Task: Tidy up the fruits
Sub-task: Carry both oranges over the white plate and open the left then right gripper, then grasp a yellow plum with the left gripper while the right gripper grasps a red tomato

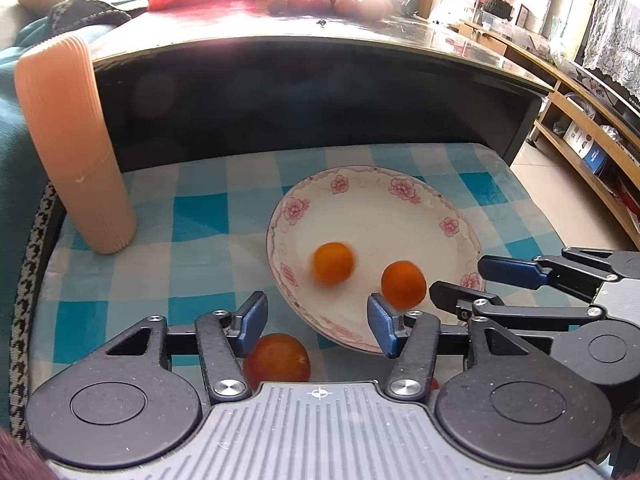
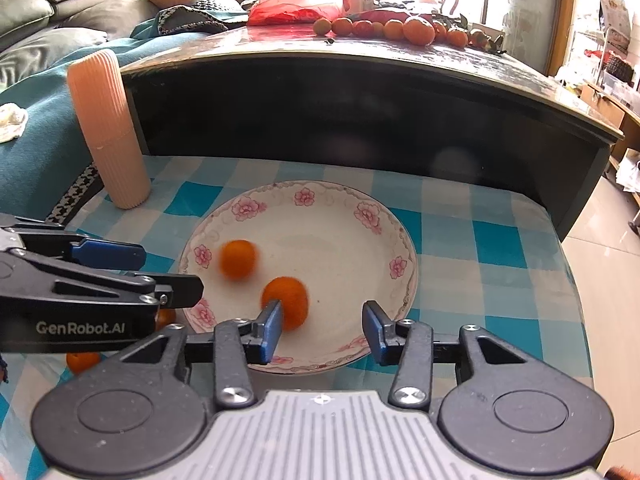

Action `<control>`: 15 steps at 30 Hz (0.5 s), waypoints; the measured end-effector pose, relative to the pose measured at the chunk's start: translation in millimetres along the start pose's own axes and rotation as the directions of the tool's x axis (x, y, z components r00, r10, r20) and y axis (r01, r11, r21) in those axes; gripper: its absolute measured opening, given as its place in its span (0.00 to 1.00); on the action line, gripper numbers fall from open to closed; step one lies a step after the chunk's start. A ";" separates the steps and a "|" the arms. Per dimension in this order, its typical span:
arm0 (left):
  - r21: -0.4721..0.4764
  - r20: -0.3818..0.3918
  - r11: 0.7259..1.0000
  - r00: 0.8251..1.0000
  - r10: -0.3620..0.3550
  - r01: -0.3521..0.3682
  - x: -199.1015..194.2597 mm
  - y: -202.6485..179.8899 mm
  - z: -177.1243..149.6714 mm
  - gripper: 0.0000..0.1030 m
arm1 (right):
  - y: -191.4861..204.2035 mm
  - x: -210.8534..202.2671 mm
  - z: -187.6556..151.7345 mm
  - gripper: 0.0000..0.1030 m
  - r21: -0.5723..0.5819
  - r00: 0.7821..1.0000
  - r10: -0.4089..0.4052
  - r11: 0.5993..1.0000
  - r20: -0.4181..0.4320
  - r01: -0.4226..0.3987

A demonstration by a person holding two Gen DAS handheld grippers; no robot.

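A white plate with pink flowers (image 1: 400, 232) (image 2: 340, 248) lies on a blue checked cloth. Two small oranges are on it: one blurred by motion (image 1: 333, 263) (image 2: 239, 259), the other (image 1: 403, 284) (image 2: 286, 302) nearer the front rim. My left gripper (image 1: 318, 320) (image 2: 168, 272) is open over the plate's left front rim, nothing between its fingers. My right gripper (image 2: 323, 326) (image 1: 460, 278) is open over the front rim; the nearer orange sits just beyond its left fingertip. A redder fruit (image 1: 277, 358) lies on the cloth below my left gripper.
A tall peach ribbed cylinder (image 1: 76, 148) (image 2: 108, 128) stands at the cloth's back left. Behind it runs a dark coffee table (image 2: 360, 92) with a row of oranges (image 2: 400, 28) and a red bag. Another orange (image 2: 82, 362) lies on the cloth at the left.
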State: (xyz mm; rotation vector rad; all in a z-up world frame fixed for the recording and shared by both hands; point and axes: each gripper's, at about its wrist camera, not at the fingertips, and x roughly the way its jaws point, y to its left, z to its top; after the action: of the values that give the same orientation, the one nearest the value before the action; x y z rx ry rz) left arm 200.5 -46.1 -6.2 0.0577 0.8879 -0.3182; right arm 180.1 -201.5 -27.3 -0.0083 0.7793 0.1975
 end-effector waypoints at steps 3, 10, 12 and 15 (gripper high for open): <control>0.003 0.000 1.000 1.000 0.007 -0.007 -2.7 2.2 -1.1 0.63 | 0.1 -2.6 -0.3 0.58 -0.001 1.000 -0.003 1.000 0.006 0.003; -0.002 0.003 1.000 1.000 0.020 -0.020 -12.2 10.1 -3.9 0.65 | 1.8 -11.1 -1.9 0.58 0.005 1.000 -0.001 1.000 0.011 0.001; 0.001 0.004 1.000 1.000 0.024 -0.024 -15.6 11.4 -5.8 0.66 | 5.2 -13.4 -2.4 0.58 -0.002 1.000 0.006 1.000 0.010 -0.006; 0.009 0.003 1.000 1.000 0.024 -0.024 -21.1 12.4 -9.9 0.66 | 11.3 -18.2 -3.9 0.58 -0.013 1.000 0.015 1.000 0.011 -0.015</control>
State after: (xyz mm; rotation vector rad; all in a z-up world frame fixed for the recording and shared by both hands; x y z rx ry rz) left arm 184.3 -27.2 2.8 0.0761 0.8825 -0.2992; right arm 162.8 -193.9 -16.6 -0.0135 0.7676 0.2168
